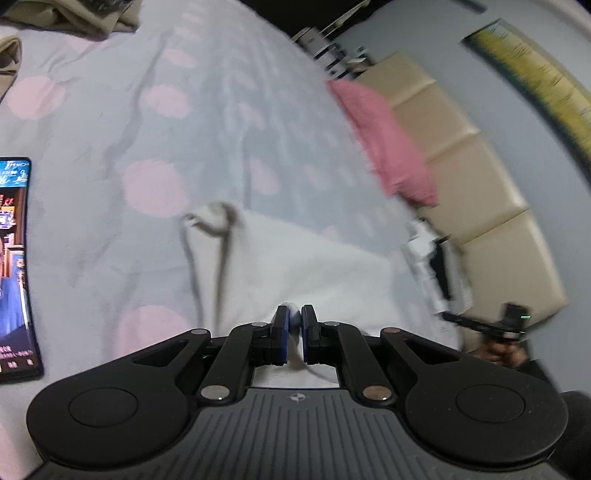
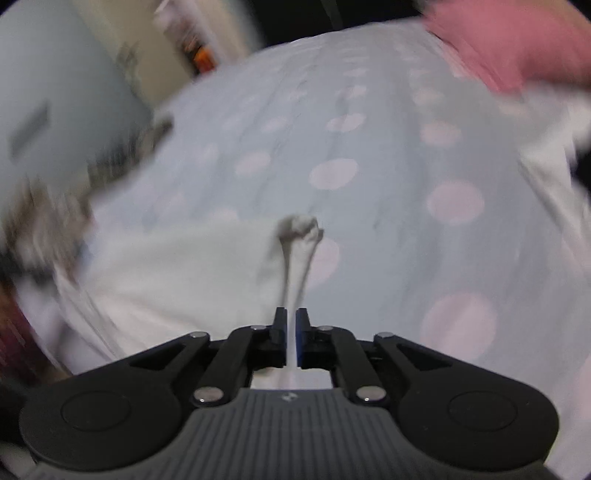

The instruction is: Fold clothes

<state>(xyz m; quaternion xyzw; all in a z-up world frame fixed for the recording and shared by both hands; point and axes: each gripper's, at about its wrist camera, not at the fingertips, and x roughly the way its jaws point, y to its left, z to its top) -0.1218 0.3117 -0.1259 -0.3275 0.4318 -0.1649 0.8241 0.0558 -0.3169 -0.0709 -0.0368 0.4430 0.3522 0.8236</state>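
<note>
A white garment (image 1: pixel 295 258) lies stretched over a pale blue bedsheet with pink dots (image 1: pixel 155 110). My left gripper (image 1: pixel 294 319) is shut on an edge of it, and white cloth shows between the blue pads. In the right wrist view the same garment (image 2: pixel 177 273) spreads to the left. A thin pulled-up strand runs from a bunched knot (image 2: pixel 299 225) down into my right gripper (image 2: pixel 291 325), whose pads are shut on the strand. Both views are blurred.
A phone with a lit screen (image 1: pixel 14 266) lies on the sheet at the left. A pink cushion (image 1: pixel 388 140) rests by the beige padded headboard (image 1: pixel 487 192). Beige clothes (image 1: pixel 74 18) lie at the far corner. A hand with a dark device (image 1: pixel 498 328) shows at the right.
</note>
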